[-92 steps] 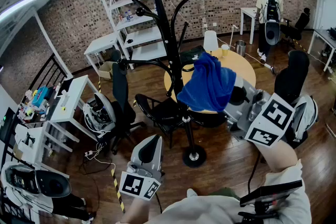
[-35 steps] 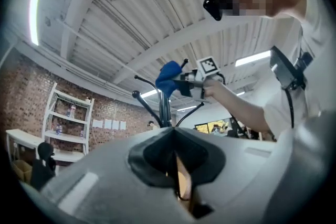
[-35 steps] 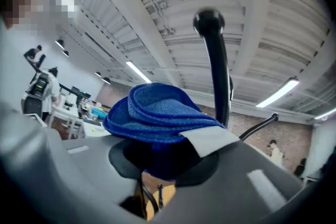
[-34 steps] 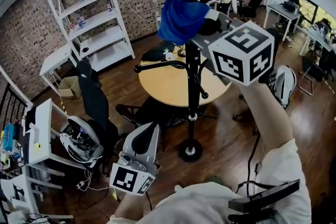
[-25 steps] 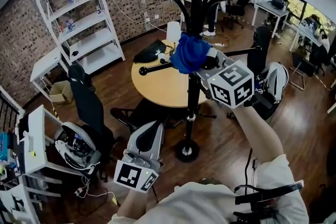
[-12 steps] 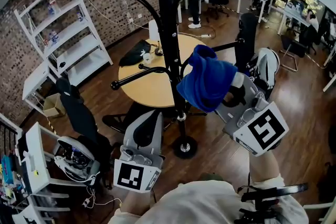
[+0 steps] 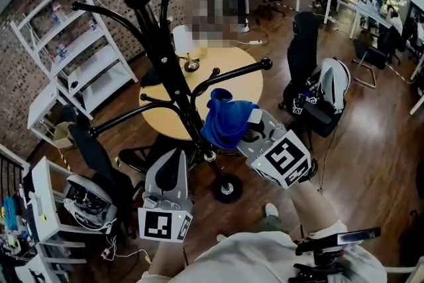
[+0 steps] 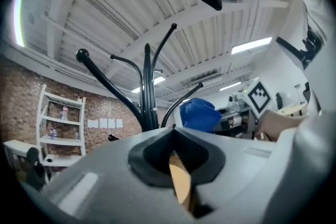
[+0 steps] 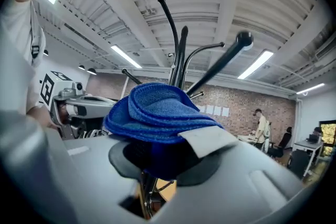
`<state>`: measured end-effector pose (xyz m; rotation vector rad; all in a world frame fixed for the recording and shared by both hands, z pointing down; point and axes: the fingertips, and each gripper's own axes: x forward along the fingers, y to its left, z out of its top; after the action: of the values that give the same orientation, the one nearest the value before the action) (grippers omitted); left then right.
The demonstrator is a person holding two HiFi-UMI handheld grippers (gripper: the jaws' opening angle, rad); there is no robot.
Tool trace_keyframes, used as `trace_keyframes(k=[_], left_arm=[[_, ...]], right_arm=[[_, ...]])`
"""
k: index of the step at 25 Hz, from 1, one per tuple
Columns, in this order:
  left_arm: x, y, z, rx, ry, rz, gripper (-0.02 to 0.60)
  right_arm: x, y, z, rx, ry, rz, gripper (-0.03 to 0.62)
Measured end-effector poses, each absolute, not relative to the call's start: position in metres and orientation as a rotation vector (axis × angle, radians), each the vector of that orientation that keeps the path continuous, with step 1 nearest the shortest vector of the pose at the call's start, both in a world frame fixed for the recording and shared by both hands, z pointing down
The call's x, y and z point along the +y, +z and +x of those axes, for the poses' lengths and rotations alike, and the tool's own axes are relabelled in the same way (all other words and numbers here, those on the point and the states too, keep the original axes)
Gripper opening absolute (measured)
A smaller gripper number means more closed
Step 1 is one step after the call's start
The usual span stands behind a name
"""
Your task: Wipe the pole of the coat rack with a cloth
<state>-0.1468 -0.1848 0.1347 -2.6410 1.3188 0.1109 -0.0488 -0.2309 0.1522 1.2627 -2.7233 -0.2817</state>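
Office with a wooden floor (image 7: pixel 377 142), black coat rack pole (image 7: pixel 173 79) before a round table (image 7: pixel 246 76), right gripper (image 7: pixel 244 132) clamping a blue cloth (image 7: pixel 225 121) right beside the pole, left gripper (image 7: pixel 173 166) low, jaws together, empty.

The left gripper (image 7: pixel 173 157) and right gripper (image 7: pixel 250 129) have grey shells and black-and-white marker cubes (image 7: pixel 282 158). The person's short-sleeved top (image 7: pixel 246 263) is white.

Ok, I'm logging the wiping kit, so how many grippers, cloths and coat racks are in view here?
grey two-jaw grippers: 2, left and right
blue fabric cloth: 1
black metal coat rack: 1
Total: 4
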Motion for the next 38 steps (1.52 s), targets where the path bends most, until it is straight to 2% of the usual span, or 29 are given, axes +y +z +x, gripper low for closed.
trace_keyframes(k=[10,17,20,24,30,38], left_arm=[[-0.211,0.189,-0.146,1.91,0.122,-2.414,0.002],[-0.198,0.258,-0.15,2.126,0.016,-2.314,0.002],[-0.194,0.28,-0.149,2.178,0.013,-2.328,0.002],[-0.199,0.277,-0.153,2.19,0.011,-2.333,0.002],[-0.213,0.236,-0.164,2.064,0.037,-2.362,0.001],[-0.227,0.235,-0.194,1.702,0.039,-2.623,0.001]], right_arm=[[-0.288,0.229,-0.087,-2.858,-0.172,0.785,0.104],[-0.296,0.42,-0.109,-2.671,0.134,0.619,0.104],[-0.294,0.461,-0.111,-2.655,0.2,0.655,0.104],[-0.295,0.441,-0.106,-2.706,0.186,0.689,0.104],[-0.256,0.281,-0.103,-2.909,-0.031,0.766,0.104],[-0.22,0.299,-0.16,-2.812,0.017,1.019,0.104]])
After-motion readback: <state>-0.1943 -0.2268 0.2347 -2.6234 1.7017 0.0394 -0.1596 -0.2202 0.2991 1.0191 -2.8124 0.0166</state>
